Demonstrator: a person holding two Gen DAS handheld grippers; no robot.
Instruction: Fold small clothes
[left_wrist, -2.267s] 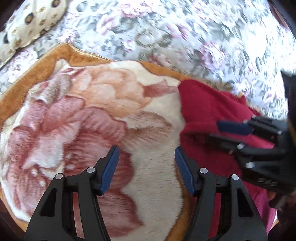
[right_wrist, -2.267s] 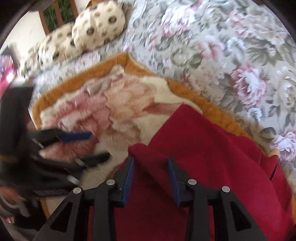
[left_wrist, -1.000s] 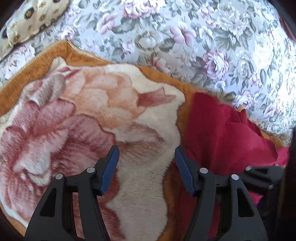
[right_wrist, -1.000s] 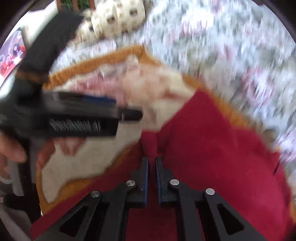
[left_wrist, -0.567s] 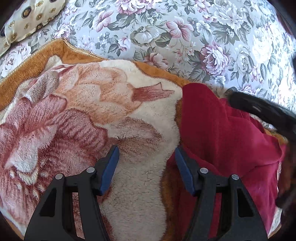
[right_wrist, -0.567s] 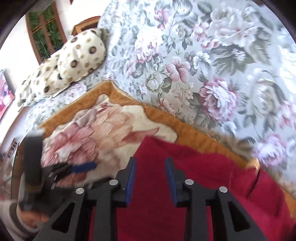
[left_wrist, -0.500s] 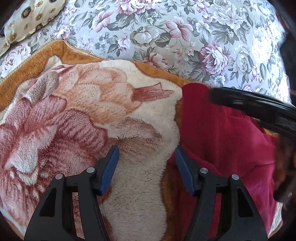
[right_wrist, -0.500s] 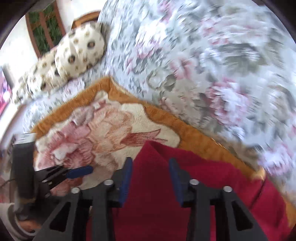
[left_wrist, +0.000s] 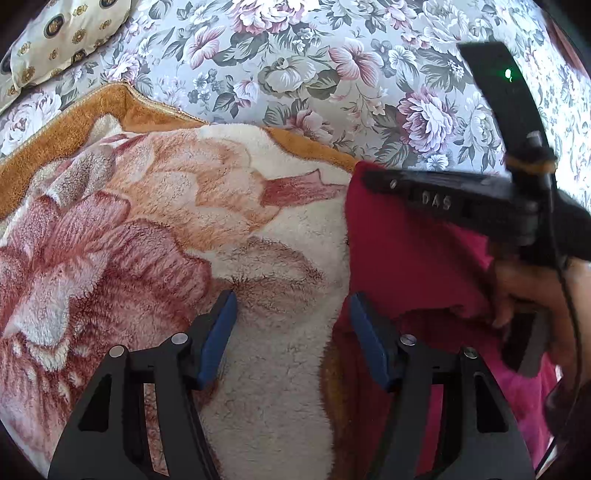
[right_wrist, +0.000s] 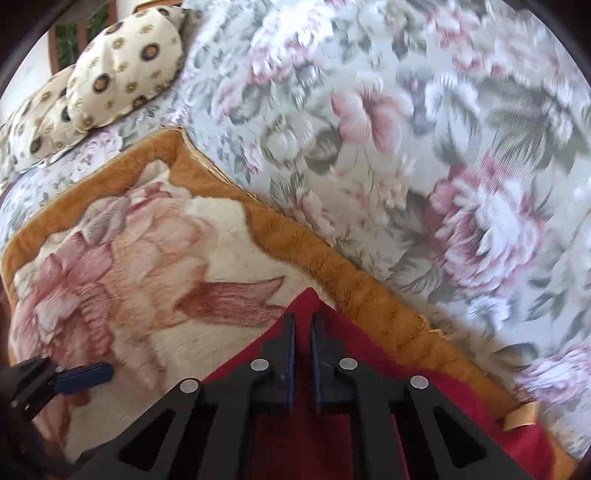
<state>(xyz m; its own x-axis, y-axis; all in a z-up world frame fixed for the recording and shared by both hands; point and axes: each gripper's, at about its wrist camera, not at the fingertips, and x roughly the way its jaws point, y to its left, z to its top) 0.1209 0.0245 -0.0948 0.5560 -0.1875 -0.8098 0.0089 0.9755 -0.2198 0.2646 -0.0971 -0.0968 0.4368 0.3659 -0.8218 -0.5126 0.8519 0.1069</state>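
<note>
The red garment (right_wrist: 369, 413) lies on the right part of a plush flower-patterned blanket (left_wrist: 155, 229), its far corner pinched between the nearly touching fingers of the right gripper (right_wrist: 303, 325). The left gripper (left_wrist: 290, 332) hovers with jaws apart over bare blanket, its right finger just beside the garment's left edge. A floral bedsheet (left_wrist: 295, 55) lies beyond, with a spotted pillow (right_wrist: 122, 70) far left.

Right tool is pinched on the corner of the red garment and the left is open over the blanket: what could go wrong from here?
1. The right tool grips only the red garment's tip, so it may slip out under a pull.
2. The left tool is open over the plush blanket with one finger at the garment's edge: closing could catch pile instead.
</note>
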